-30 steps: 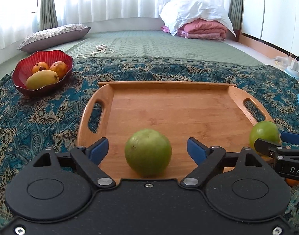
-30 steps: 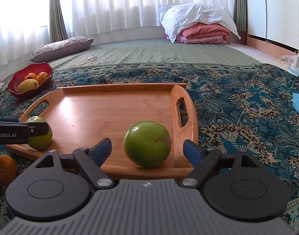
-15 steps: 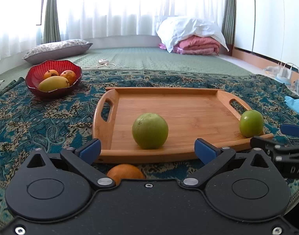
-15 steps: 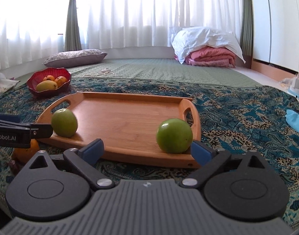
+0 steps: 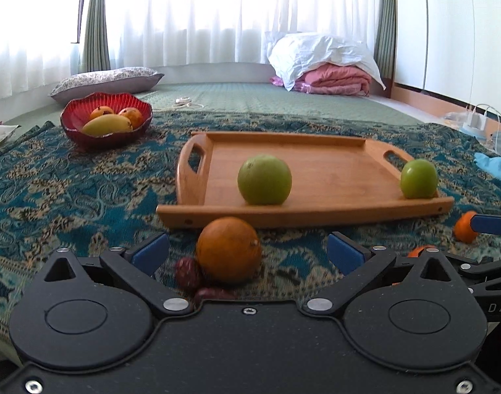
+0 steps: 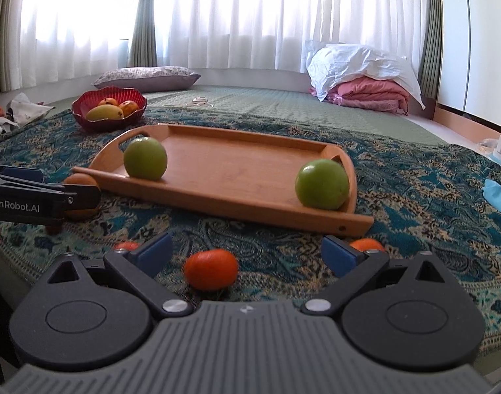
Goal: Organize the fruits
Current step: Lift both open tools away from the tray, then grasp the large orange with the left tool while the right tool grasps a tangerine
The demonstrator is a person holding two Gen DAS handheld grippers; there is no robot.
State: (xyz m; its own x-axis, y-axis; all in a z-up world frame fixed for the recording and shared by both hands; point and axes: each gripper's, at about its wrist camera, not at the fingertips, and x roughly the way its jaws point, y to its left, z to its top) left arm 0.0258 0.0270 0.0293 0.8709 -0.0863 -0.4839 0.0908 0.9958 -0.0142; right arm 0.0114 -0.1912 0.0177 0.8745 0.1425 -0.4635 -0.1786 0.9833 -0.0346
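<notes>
A wooden tray (image 5: 332, 177) (image 6: 230, 167) lies on the patterned cloth with two green fruits on its near edge (image 5: 264, 180) (image 5: 418, 179), also in the right wrist view (image 6: 145, 158) (image 6: 321, 184). My left gripper (image 5: 247, 251) is open, with an orange (image 5: 228, 249) on the cloth between its fingers and dark red fruits (image 5: 188, 271) beside it. My right gripper (image 6: 245, 251) is open, with a small tangerine (image 6: 211, 269) between its fingers. More small tangerines (image 6: 365, 244) (image 6: 127, 246) lie near the fingertips.
A red bowl (image 5: 86, 124) (image 6: 86, 115) with a mango and oranges stands at the back left. A pillow (image 5: 106, 80) and folded bedding (image 5: 329, 65) lie behind. A blue cloth (image 5: 495, 165) and charger cables sit at the right edge.
Both grippers have pulled back from the tray, leaving the two green fruits on it. The orange and the tangerine on the cloth have come into view between the fingers.
</notes>
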